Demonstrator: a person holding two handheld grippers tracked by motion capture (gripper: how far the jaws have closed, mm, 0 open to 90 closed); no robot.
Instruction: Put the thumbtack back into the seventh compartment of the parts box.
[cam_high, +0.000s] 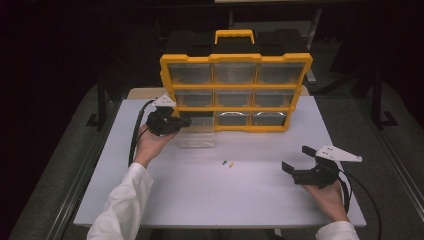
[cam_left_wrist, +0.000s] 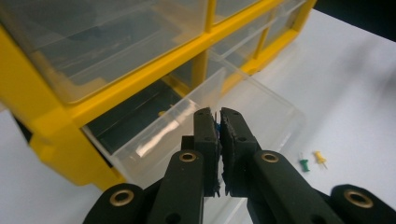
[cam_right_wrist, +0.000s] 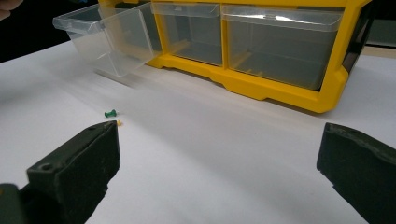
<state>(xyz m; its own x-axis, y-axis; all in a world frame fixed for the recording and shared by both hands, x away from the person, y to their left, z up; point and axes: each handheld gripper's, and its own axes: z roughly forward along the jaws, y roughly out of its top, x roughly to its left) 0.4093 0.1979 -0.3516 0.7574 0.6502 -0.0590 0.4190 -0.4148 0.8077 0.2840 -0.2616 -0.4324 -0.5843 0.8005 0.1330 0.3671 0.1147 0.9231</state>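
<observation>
The left gripper (cam_left_wrist: 219, 116) hangs right over the pulled-out drawer (cam_left_wrist: 261, 100), jaws clenched on a small blue thing, likely a pin, so the drop is straight down. Green pin (cam_right_wrist: 110, 113) and yellow pin (cam_right_wrist: 119, 123) lie on the table (cam_high: 210, 195) before the drawer, nearer the right gripper (cam_high: 299, 162), its jaws released

jaws wide apart | green pushpin (cam_right_wrist: 110, 113) beside yellow pushpin (cam_right_wrist: 119, 123) | clear drawer (cam_right_wrist: 109, 39) pulled out
</observation>
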